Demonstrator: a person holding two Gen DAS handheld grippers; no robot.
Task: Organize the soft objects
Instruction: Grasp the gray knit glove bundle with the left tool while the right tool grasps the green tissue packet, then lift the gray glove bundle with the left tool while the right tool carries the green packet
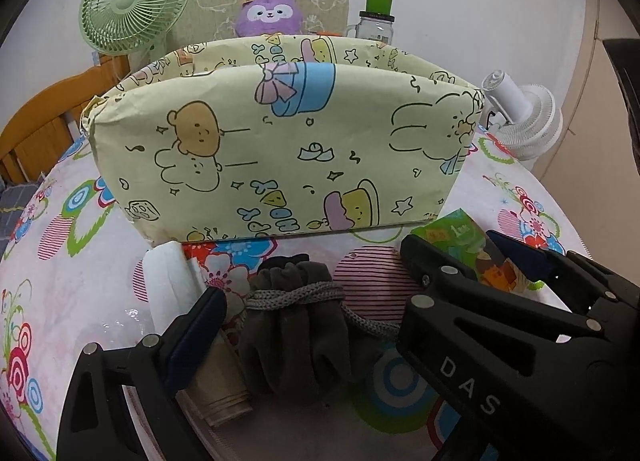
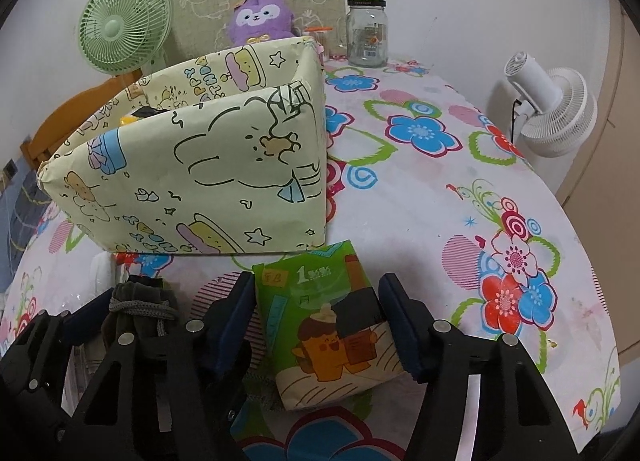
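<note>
Tissue pack (image 2: pixel 328 325) between spread right tool (image 2: pixel 316 325) fingers, seemingly untouched.

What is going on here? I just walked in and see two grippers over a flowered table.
A person is sorting soft things into the cartoon-print box. The left gripper is open around a grey drawstring pouch; the right gripper is open around a green tissue pack. Both items lie on the tablecloth, in front of the box.
</note>
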